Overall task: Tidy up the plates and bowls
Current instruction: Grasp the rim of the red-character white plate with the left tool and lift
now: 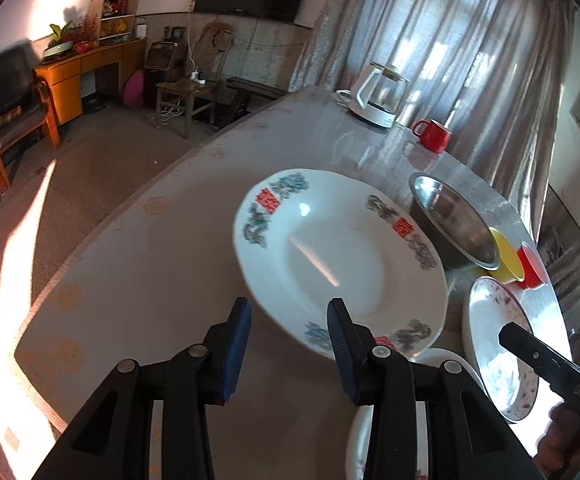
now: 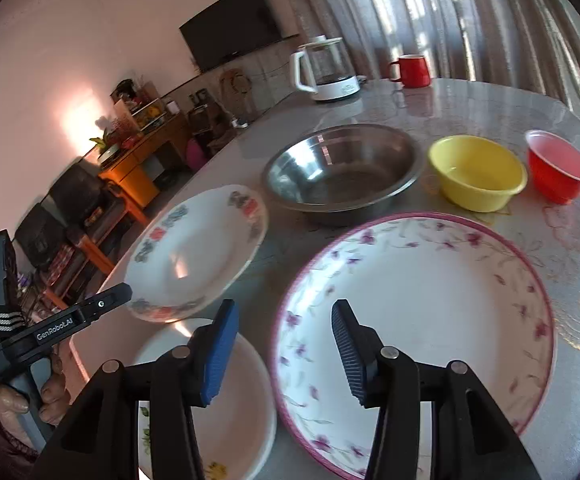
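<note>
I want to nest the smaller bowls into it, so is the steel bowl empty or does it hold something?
Empty. The right wrist view looks into the steel bowl and shows only its bare, shiny bottom.

On the table [image 2: 469,100] I counted three plates: a dragon-patterned plate [image 2: 194,248], a purple-flowered plate [image 2: 429,300] and a smaller white plate [image 2: 234,412]. There were three bowls: one steel bowl [image 2: 341,168], one yellow bowl [image 2: 475,172] and one red bowl [image 2: 557,168]. I also saw one kettle [image 2: 323,68] and one red mug [image 2: 411,70].
</note>
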Demonstrator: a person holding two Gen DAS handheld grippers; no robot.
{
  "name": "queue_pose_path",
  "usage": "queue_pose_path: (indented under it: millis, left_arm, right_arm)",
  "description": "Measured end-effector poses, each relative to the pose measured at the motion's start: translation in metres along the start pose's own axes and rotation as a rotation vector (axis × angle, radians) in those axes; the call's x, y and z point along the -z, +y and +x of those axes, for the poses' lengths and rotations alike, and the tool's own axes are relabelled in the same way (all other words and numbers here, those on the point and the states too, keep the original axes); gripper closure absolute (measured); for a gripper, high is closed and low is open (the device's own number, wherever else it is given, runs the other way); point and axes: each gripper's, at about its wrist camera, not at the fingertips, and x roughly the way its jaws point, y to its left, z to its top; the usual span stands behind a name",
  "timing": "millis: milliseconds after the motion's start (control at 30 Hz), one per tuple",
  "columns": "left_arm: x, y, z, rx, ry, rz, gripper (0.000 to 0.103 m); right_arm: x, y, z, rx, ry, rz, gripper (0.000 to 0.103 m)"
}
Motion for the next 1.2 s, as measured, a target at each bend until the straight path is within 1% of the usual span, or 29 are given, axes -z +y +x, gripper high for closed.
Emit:
queue_pose_path:
  millis: [33, 100, 133, 200, 333, 500, 567, 667, 733, 767, 900, 933, 967, 1033, 1100, 1200]
  left_arm:
    - [-0.002, 0.006, 0.0, -0.016, -0.008, -0.007, 0.061]
    - [-0.007, 0.018, 0.005, -0.019, -0.004, -0.022, 0.056]
    - [-0.009, 0.023, 0.008, -0.02, 0.001, -0.029, 0.056]
    - [-0.012, 0.031, 0.013, -0.013, 0.008, -0.034, 0.056]
    - [-0.018, 0.037, 0.023, -0.015, 0.011, -0.025, 0.052]
    - [-0.025, 0.036, 0.033, 0.037, 0.035, -0.019, 0.052]
    - [-0.027, 0.037, 0.039, 0.071, 0.057, -0.033, 0.053]
    - [-0.032, 0.036, 0.044, 0.096, 0.058, -0.03, 0.055]
    - [-0.036, 0.035, 0.049, 0.114, 0.061, -0.027, 0.062]
    - [-0.037, 0.034, 0.052, 0.119, 0.063, -0.027, 0.063]
    - [-0.045, 0.032, 0.065, 0.12, 0.078, -0.017, 0.067]
    - [-0.047, 0.032, 0.069, 0.121, 0.088, -0.02, 0.068]
    - [-0.048, 0.031, 0.072, 0.131, 0.097, -0.022, 0.069]
    - [-0.049, 0.03, 0.081, 0.138, 0.122, -0.027, 0.07]
    - [-0.05, 0.027, 0.086, 0.133, 0.121, -0.024, 0.074]
    - [-0.05, 0.023, 0.092, 0.129, 0.124, -0.014, 0.074]
  right_arm:
    - [-0.003, 0.005, 0.008, -0.015, 0.013, -0.007, 0.054]
    - [-0.01, 0.013, 0.023, -0.024, 0.036, -0.015, 0.054]
    - [-0.014, 0.016, 0.031, -0.028, 0.045, -0.022, 0.054]
    - [-0.02, 0.017, 0.046, -0.012, 0.066, -0.024, 0.054]
    - [-0.03, 0.014, 0.072, 0.01, 0.112, -0.007, 0.054]
    - [-0.038, 0.01, 0.091, 0.018, 0.14, 0.008, 0.054]
    - [-0.039, 0.008, 0.096, 0.015, 0.148, 0.018, 0.054]
    - [-0.041, 0.007, 0.1, 0.003, 0.153, 0.025, 0.054]
    - [-0.043, 0.008, 0.103, -0.014, 0.156, 0.026, 0.054]
    - [-0.044, 0.009, 0.104, -0.022, 0.159, 0.027, 0.054]
    - [-0.046, 0.015, 0.113, -0.054, 0.167, 0.027, 0.054]
    - [-0.047, 0.016, 0.114, -0.053, 0.17, 0.021, 0.052]
    - [-0.048, 0.018, 0.115, -0.039, 0.17, 0.015, 0.052]
    - [-0.049, 0.018, 0.115, -0.038, 0.166, 0.011, 0.051]
    - [-0.05, 0.017, 0.116, -0.037, 0.166, 0.013, 0.051]
    - [-0.052, 0.019, 0.118, -0.022, 0.167, -0.005, 0.051]
